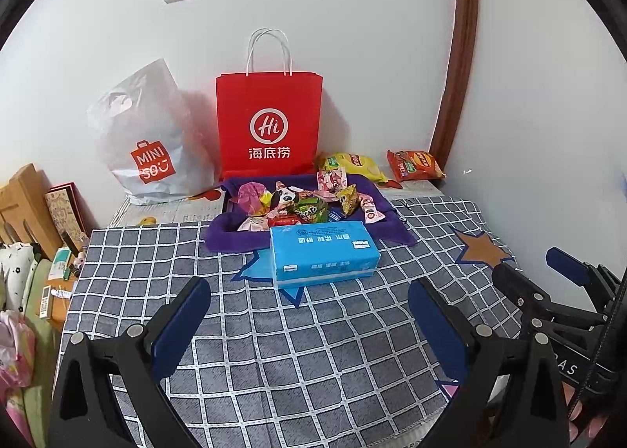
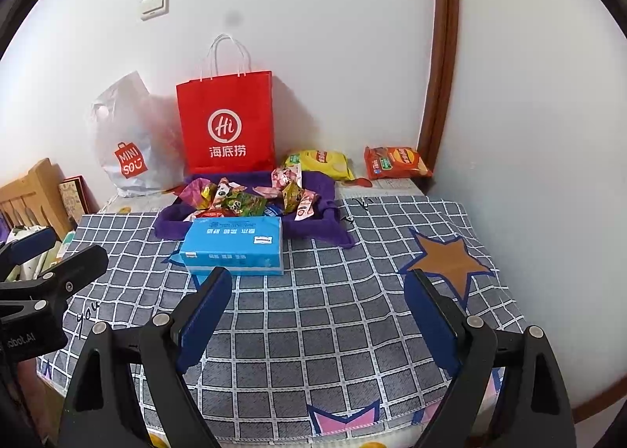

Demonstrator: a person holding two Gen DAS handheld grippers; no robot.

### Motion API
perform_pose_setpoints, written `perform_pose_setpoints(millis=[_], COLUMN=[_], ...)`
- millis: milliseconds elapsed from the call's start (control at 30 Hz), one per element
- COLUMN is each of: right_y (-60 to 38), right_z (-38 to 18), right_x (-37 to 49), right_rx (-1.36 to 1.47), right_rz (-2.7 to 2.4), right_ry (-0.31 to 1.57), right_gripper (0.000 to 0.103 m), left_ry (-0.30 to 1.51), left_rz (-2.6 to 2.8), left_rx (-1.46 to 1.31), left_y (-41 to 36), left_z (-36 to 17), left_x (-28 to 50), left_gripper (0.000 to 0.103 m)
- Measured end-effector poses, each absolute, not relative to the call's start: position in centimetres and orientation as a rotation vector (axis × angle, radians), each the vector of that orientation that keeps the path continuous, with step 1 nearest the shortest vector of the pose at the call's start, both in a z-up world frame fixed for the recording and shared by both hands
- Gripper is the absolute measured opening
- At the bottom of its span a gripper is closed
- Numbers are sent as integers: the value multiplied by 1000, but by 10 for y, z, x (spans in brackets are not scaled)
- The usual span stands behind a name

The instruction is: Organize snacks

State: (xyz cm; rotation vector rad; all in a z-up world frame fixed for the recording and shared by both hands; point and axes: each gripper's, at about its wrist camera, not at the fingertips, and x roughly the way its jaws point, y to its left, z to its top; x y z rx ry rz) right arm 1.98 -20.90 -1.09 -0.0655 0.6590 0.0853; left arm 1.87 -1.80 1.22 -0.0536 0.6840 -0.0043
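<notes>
Snack pile (image 1: 309,201) well beyond both empty, spread tongs (image 1: 309,314).

"Hi 海底捞" on the red paper bag (image 1: 269,122); "MINISO" on the white plastic bag (image 1: 151,142).

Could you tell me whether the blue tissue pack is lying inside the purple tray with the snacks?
No, the blue tissue pack lies on the checked cloth just in front of the purple tray, outside it.
</notes>
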Motion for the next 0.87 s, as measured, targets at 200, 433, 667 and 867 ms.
perform_pose_setpoints(millis=[200, 433, 667, 867], right_y=[-209, -207, -208, -209], right_z=[-9, -9, -9, -9], right_x=[18, 19, 18, 18], right_rx=[-65, -69, -67, -63], right_rz=[91, 94, 94, 98], right_ry=[655, 653, 650, 649], right_gripper=[89, 89, 89, 89], left_ry=[683, 682, 682, 678], left_rz=[-2, -1, -3, 2], left_rx=[-51, -51, -51, -43], left_y=[-18, -17, -18, -20], left_z=[12, 12, 13, 13], left_x=[19, 18, 18, 17], left_gripper=[102, 102, 102, 102])
